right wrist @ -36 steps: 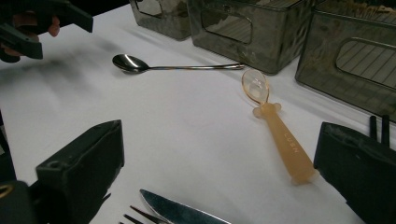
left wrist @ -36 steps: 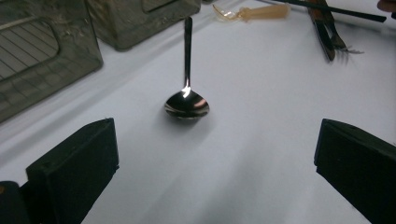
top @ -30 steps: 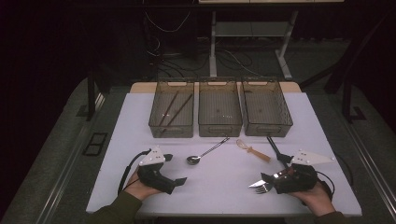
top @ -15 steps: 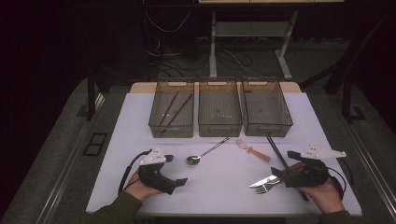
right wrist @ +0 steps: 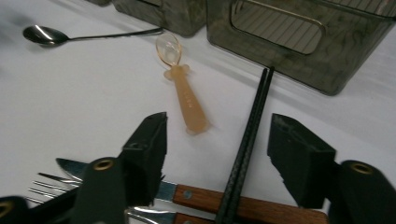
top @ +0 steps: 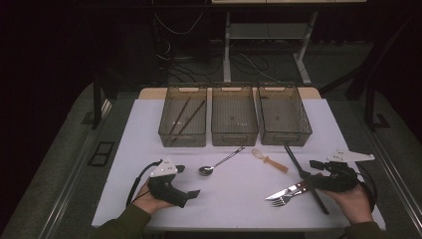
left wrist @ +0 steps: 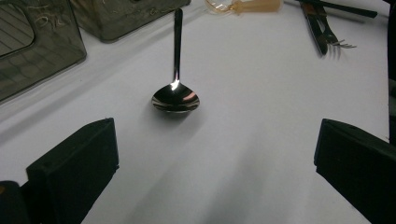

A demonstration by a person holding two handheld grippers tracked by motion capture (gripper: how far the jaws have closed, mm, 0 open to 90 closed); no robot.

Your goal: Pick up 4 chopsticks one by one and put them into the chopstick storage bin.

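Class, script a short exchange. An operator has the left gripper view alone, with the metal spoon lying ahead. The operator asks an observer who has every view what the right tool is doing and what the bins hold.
Operator: What is the right tool lined up on?
Observer: Its jaws stand on either side of the black chopsticks without pressing on them, and they have just been closing.
Operator: Is anything in the bins?
Observer: In the high view, the left bin holds two dark sticks lying lengthwise.
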